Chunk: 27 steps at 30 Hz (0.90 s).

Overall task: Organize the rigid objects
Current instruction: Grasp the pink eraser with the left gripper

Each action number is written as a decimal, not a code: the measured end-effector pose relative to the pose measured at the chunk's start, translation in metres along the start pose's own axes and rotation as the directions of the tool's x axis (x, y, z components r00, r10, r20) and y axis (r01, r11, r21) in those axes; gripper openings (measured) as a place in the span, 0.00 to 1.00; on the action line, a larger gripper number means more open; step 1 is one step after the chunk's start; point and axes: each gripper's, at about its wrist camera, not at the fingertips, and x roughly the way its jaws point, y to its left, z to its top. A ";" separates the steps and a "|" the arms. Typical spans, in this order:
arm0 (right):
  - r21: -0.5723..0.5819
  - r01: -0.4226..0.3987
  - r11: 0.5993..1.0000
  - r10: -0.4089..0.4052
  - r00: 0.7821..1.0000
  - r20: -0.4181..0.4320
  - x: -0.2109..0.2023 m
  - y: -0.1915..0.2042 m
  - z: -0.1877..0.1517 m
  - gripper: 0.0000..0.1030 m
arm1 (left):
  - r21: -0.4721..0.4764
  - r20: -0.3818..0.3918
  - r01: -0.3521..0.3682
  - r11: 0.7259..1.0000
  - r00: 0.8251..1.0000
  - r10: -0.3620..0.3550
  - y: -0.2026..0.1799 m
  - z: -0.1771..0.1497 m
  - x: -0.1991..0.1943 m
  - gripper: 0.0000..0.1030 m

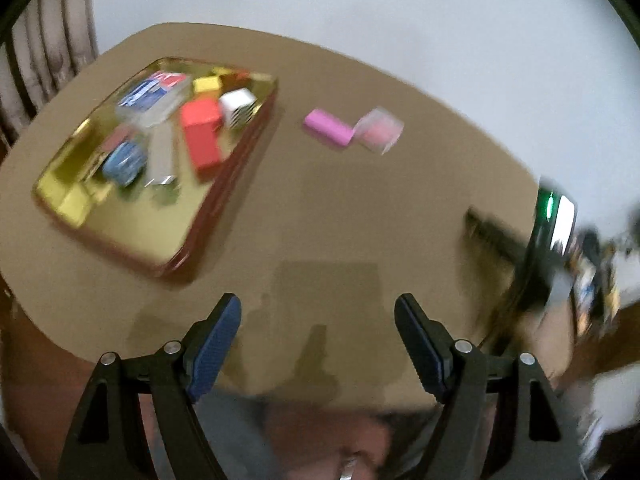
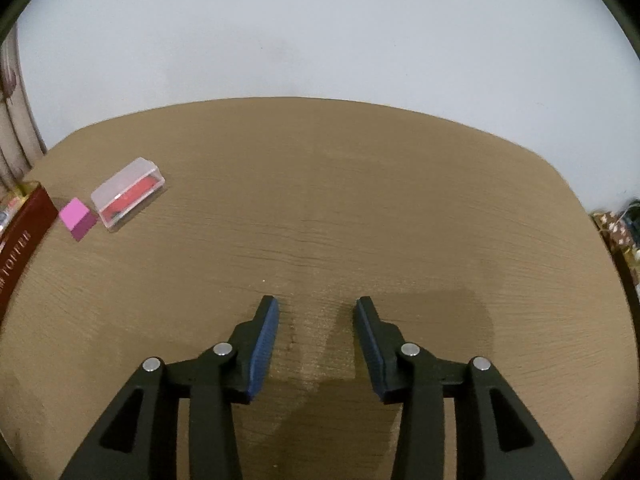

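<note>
Tongs — left (image 1: 318, 312) agape, right (image 2: 316, 312) parted, empty | table (image 2: 360, 200) bare ahead

Brown wooden table (image 2: 320, 200), pale wall (image 2: 320, 32) behind, curtain folds (image 1: 48, 40) at far left

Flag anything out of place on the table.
Two items sit outside the tin: a pink block and a clear plastic case, side by side on the bare table. The rest lies jumbled inside the tin.
</note>
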 end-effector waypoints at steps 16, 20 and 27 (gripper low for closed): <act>0.132 -0.292 0.947 0.274 0.952 0.139 -0.026 -0.054 -0.013 0.59 | -0.629 -0.030 -0.158 0.761 0.983 0.179 -0.018 0.132 0.113 0.68; 0.126 -0.320 0.939 0.300 0.942 0.153 -0.036 -0.060 -0.009 0.59 | -0.672 -0.031 -0.164 0.723 0.981 0.194 -0.014 0.142 0.126 0.68; 0.122 -0.338 0.933 0.317 0.935 0.160 -0.044 -0.078 -0.011 0.59 | -0.693 -0.107 -0.220 0.687 0.973 0.203 -0.008 0.163 0.158 0.69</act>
